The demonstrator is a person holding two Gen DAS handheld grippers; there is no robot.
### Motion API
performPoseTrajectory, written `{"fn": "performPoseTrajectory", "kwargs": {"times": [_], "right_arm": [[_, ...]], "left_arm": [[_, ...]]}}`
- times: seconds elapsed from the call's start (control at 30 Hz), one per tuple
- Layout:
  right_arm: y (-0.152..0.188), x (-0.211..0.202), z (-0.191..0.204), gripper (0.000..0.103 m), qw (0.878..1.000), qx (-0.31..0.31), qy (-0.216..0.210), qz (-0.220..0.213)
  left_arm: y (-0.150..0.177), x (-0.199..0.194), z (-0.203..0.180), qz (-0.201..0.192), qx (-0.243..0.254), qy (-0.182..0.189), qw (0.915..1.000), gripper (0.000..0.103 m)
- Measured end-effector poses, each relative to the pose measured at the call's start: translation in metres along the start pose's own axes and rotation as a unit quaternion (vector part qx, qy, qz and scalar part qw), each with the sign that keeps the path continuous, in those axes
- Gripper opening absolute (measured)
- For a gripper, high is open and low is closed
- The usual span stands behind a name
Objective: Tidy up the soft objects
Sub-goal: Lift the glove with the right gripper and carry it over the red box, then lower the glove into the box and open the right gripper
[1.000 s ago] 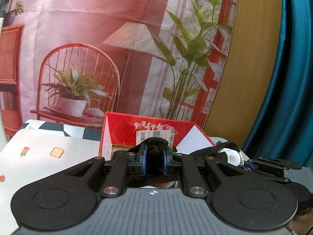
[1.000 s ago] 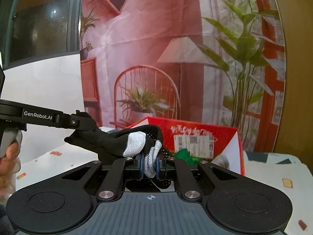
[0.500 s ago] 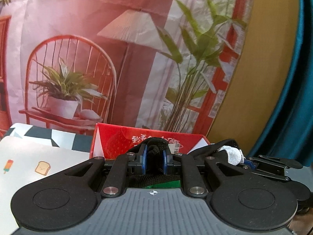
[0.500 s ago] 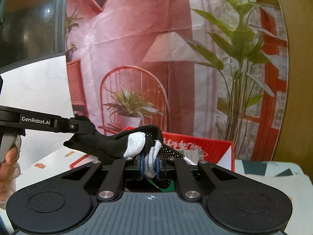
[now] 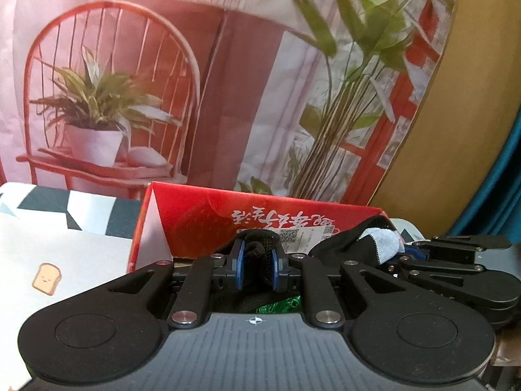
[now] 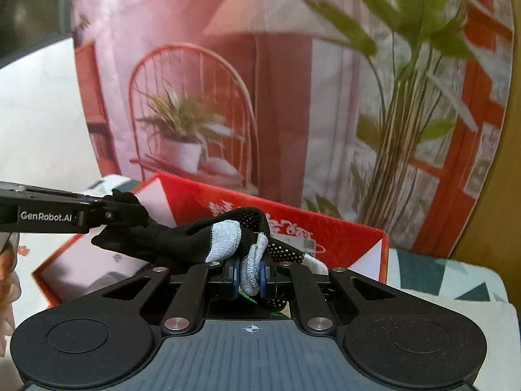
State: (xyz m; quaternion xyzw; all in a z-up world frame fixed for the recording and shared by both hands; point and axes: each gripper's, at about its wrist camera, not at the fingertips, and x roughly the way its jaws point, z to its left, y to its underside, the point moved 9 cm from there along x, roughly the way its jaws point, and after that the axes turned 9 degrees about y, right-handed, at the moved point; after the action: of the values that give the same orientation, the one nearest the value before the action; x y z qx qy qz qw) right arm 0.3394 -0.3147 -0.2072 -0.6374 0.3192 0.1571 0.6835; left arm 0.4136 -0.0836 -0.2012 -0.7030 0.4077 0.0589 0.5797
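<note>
Both hand-held grippers, left [image 5: 257,268] & right [image 6: 250,275], were clamped on one sock [image 6: 182,239] above the box [image 6: 342,231]; next: lower, then release inside.

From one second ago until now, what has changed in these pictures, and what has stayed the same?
Both grippers carried the black glove closer to the red box, which now looks larger and nearer in both views; the glove hangs over its open top. Nothing was let go: the left gripper stays shut on the black end and the right gripper on a grey fingertip. The box itself has not visibly moved.
</note>
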Motion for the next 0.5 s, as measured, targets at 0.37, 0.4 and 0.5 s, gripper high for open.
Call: {"fn": "performPoseTrajectory", "kwargs": {"times": [0.37, 0.4, 0.5], "right_arm": [[0.009, 0.031, -0.019, 0.013, 0.998, 0.039, 0.027, 0.041], [0.01, 0.032, -0.021, 0.018, 0.997, 0.046, 0.036, 0.045], [0.008, 0.028, -0.025, 0.046, 0.996, 0.055, 0.056, 0.037]], "left_arm": [[0.004, 0.02, 0.004, 0.012, 0.015, -0.013, 0.9997, 0.038], [0.004, 0.019, 0.004, 0.011, 0.017, -0.015, 0.9997, 0.045], [0.002, 0.013, 0.001, 0.0, 0.026, -0.012, 0.9996, 0.053]]}}
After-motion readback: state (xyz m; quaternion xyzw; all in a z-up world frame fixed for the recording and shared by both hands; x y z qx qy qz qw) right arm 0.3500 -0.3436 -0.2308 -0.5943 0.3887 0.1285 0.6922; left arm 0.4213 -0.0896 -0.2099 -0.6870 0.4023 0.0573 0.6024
